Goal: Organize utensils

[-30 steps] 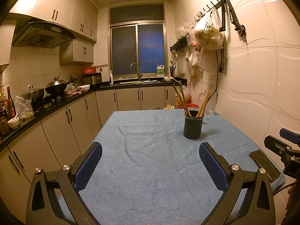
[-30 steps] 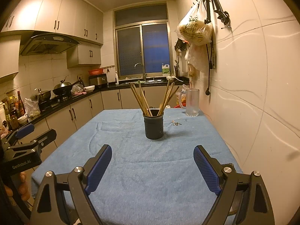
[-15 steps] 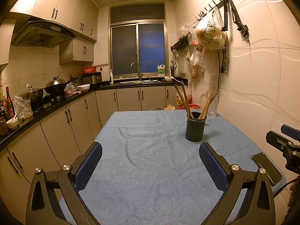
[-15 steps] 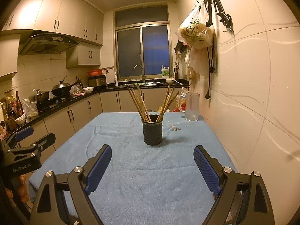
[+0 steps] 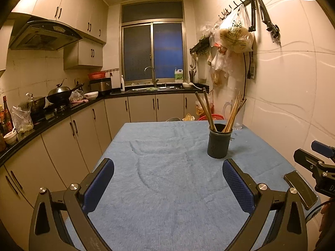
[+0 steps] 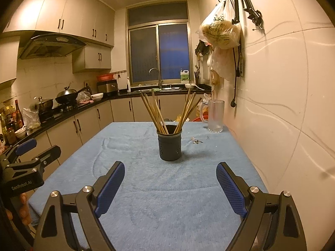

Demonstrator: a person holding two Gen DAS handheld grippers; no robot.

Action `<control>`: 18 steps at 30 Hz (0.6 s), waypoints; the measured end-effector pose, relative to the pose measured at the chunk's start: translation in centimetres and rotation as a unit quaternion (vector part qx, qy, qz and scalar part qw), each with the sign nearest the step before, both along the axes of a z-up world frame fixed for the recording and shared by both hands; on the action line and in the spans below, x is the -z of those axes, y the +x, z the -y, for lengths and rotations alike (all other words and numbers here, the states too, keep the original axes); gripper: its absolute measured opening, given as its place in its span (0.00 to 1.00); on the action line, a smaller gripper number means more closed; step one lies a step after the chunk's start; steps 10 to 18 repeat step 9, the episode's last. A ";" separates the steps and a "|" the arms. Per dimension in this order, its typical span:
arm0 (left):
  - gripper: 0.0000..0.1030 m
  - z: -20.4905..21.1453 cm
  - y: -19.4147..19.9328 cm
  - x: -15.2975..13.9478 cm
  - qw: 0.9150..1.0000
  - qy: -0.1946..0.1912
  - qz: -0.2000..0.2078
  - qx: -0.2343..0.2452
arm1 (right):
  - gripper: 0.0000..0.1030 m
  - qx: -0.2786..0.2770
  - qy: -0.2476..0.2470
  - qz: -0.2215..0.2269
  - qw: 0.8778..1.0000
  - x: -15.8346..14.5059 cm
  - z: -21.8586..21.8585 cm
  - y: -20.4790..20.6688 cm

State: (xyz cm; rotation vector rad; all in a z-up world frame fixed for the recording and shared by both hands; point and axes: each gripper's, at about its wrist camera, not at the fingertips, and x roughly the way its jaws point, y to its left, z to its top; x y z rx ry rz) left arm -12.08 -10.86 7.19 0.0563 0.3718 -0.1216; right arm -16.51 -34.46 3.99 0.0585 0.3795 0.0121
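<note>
Both tools nearer the chopstick holder (image 6: 169, 144), still spread

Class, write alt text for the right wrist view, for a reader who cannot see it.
A dark utensil holder with wooden chopsticks stands on a blue-clothed table, ahead of the open, empty right gripper. A frosted glass mug stands by the wall; the left gripper is at the left edge.

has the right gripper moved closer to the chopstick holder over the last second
No, it has backed away slightly: in the right wrist view the chopstick holder sits higher and smaller above the open right gripper, with more blue tablecloth between them.
</note>
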 end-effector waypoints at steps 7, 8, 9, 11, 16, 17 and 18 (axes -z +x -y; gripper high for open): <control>1.00 -0.1 1.6 0.9 1.000 -0.010 -0.017 0.000 | 0.88 0.004 0.002 -0.019 1.000 1.2 0.2 1.6; 1.00 -0.1 1.9 1.1 1.000 -0.012 -0.021 0.001 | 0.88 0.005 0.003 -0.024 1.000 1.5 0.2 2.0; 1.00 -0.1 2.2 1.3 1.000 -0.012 -0.025 0.002 | 0.88 0.005 0.003 -0.028 1.000 1.7 0.3 2.3; 1.00 -0.1 2.2 1.3 1.000 -0.012 -0.025 0.002 | 0.88 0.005 0.003 -0.028 1.000 1.7 0.3 2.3; 1.00 -0.1 2.2 1.3 1.000 -0.012 -0.025 0.002 | 0.88 0.005 0.003 -0.028 1.000 1.7 0.3 2.3; 1.00 -0.1 2.2 1.3 1.000 -0.012 -0.025 0.002 | 0.88 0.005 0.003 -0.028 1.000 1.7 0.3 2.3; 1.00 -0.1 2.2 1.3 1.000 -0.012 -0.025 0.002 | 0.88 0.005 0.003 -0.028 1.000 1.7 0.3 2.3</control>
